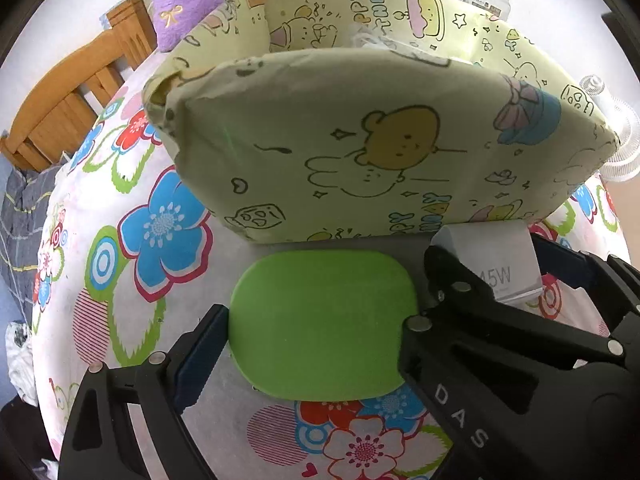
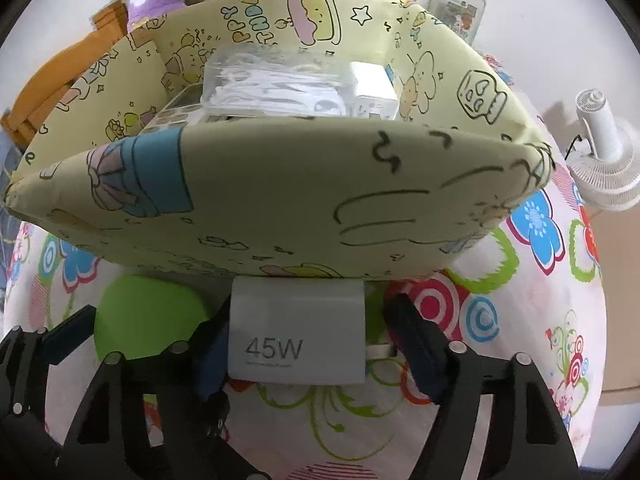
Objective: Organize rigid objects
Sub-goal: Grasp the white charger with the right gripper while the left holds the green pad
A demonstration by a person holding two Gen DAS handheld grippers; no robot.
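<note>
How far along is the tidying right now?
Done: a bag of cables and a small white adapter already sit in the fabric bin. In hand: the left gripper brackets the green case and the right gripper brackets the 45W charger, both on the table before the bin. Left: closing, lifting and dropping both in.

Green case [image 1: 320, 320], 45W charger [image 2: 298, 336] — beside fabric bin [image 2: 280, 208].

One pale-yellow cartoon-print fabric storage box [image 2: 280, 184], one flat green rounded-rectangle case [image 1: 324, 324], two white charger bricks, one marked 45W [image 2: 298, 340] and one inside the box [image 2: 374, 94], one purple plush toy [image 1: 186, 0], one white fan [image 2: 604, 152], one glass jar [image 2: 460, 4].
</note>
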